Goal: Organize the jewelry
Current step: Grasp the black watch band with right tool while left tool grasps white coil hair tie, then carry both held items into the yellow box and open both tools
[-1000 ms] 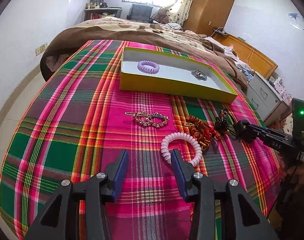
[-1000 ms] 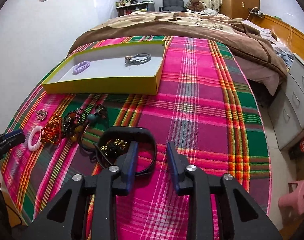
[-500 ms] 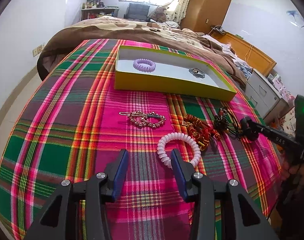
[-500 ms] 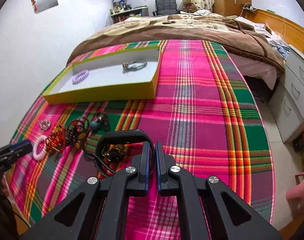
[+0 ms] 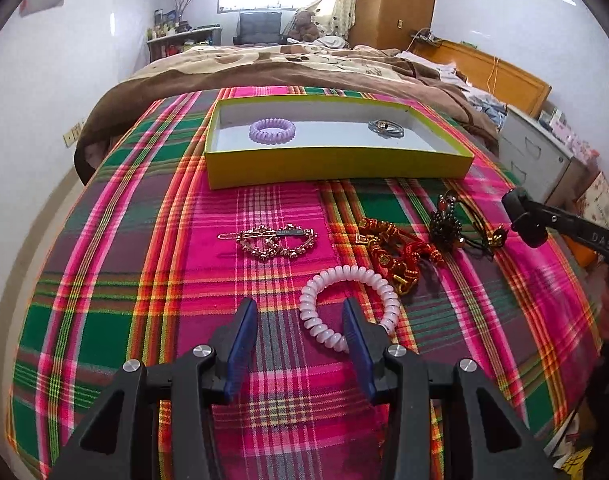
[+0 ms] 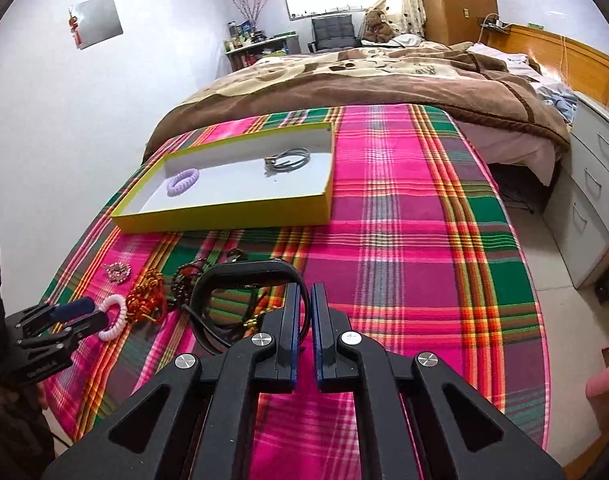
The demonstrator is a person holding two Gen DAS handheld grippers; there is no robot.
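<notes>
My left gripper [image 5: 300, 320] is open just above the plaid cover, and the left side of a white coil hair tie [image 5: 346, 298] lies between its fingers without being pressed. Beyond it lie a gold heart hair clip [image 5: 272, 240], a red-and-gold bracelet [image 5: 392, 256] and a dark bead bracelet [image 5: 446, 224]. My right gripper [image 6: 306, 292] is shut on the right edge of a black band [image 6: 244, 272]. The yellow box [image 6: 224, 220] behind holds a purple coil tie [image 6: 183, 181] and a grey bangle [image 6: 290, 158].
A brown blanket [image 6: 364, 80] covers the bed beyond the box. Grey drawers [image 6: 592, 184] stand on the right, and a white wall runs along the left. A pink stool [image 6: 604, 376] sits on the floor at lower right. The plaid cover [image 6: 424, 240] drops off at its near edges.
My right gripper has shut on the black band's edge; it stood open a second ago. The left gripper has shifted toward the white coil tie and rolled a little, still open.
</notes>
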